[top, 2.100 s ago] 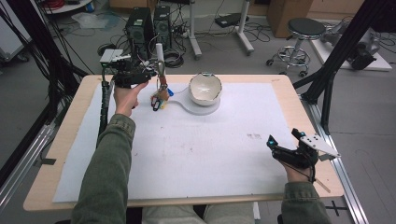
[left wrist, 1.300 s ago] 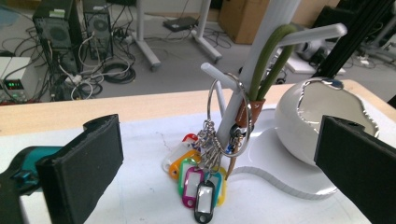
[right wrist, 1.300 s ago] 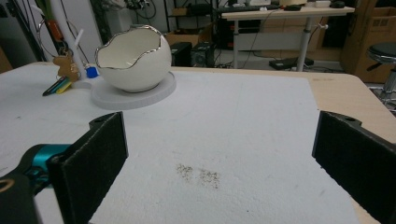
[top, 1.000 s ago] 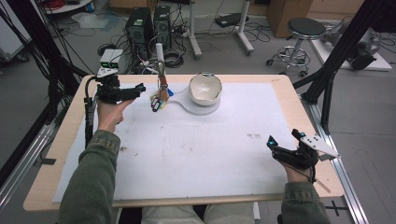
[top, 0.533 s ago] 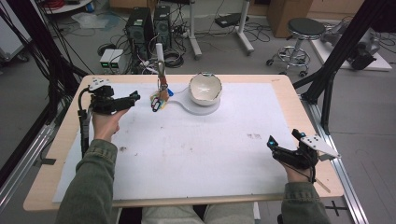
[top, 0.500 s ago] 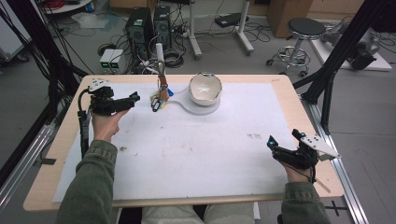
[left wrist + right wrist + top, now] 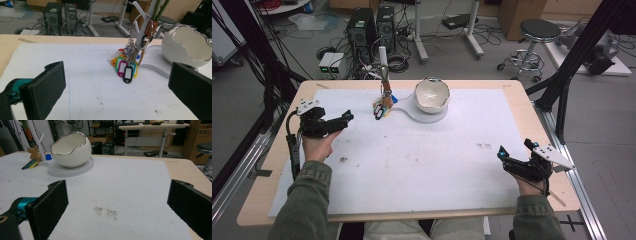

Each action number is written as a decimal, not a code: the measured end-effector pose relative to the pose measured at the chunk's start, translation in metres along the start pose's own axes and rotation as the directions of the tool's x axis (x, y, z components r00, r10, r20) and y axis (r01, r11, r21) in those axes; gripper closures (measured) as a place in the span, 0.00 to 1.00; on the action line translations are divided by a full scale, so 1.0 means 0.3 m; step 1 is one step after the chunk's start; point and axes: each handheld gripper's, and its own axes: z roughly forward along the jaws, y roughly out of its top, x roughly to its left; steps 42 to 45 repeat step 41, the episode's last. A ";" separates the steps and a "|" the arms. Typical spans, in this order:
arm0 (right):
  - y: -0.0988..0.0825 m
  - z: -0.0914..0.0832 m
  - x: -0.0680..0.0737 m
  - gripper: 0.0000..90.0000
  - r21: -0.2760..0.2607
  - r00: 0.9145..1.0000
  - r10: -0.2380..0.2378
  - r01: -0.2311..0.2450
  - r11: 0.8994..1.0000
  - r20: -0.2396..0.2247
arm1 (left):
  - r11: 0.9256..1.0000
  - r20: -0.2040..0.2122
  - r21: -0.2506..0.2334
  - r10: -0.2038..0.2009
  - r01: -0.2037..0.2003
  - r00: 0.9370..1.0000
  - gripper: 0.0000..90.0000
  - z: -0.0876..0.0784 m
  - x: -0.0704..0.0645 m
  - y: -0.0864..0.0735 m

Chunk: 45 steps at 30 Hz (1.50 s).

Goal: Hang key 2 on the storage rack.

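- The bunch of key tags point(image 7: 126, 67) hangs by its ring on the white peg stand point(image 7: 142, 27), dead ahead of the left tool point(image 7: 343, 119) and well apart from it, with the lowest tags resting on the white mat point(image 7: 422, 170)
- Tags in yellow, pink, black and green fan out low on the bunch; a brown leather fob and a small dark loop sit higher on the same ring
- The left tool is spread wide with nothing between its 2 pads, aimed at the bunch
- The eggshell bowl point(image 7: 186, 46) stands on a round white base just to the right of the stand, as the left tool sees it
- The right tool point(image 7: 514, 160) is also spread wide and holds nothing, low over the counter point(image 7: 532, 105) and far from the keys, with the bowl far ahead to its left
- Risk, as I judge it: the stand looks slim and light, so a pull on the tags sideways could tip it toward the bowl
- A pinch on 1 loose tag could let the ring snag on the peg
- A wide approach could clip the bowl's jagged rim
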 end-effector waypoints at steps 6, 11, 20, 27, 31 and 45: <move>-0.003 0.002 -0.001 0.03 0.000 1.000 -0.002 0.002 1.000 0.003 | 1.000 -0.004 -0.019 -0.010 0.010 1.000 0.02 -0.045 0.008 -0.032; -0.003 0.002 -0.001 0.03 0.000 1.000 -0.001 0.001 1.000 0.006 | 1.000 -0.017 -0.030 -0.006 0.006 1.000 0.02 -0.079 0.019 -0.058; -0.006 0.002 0.001 0.03 0.005 1.000 0.001 -0.001 1.000 0.006 | 0.998 -0.041 -0.064 -0.024 0.021 0.999 0.02 -0.130 0.050 -0.108; -0.009 0.007 0.006 0.03 0.013 1.000 0.002 -0.002 1.000 0.014 | 0.995 -0.080 -0.092 -0.052 0.044 0.995 0.02 -0.171 0.090 -0.153; -0.011 0.010 0.006 0.03 0.016 1.000 -0.006 0.006 1.000 0.012 | 0.995 -0.095 -0.088 -0.061 0.052 0.994 0.02 -0.188 0.110 -0.177; -0.017 0.014 -0.001 0.03 0.025 1.000 -0.005 0.005 1.000 0.016 | 0.993 -0.078 -0.100 -0.078 0.070 0.994 0.02 -0.199 0.124 -0.191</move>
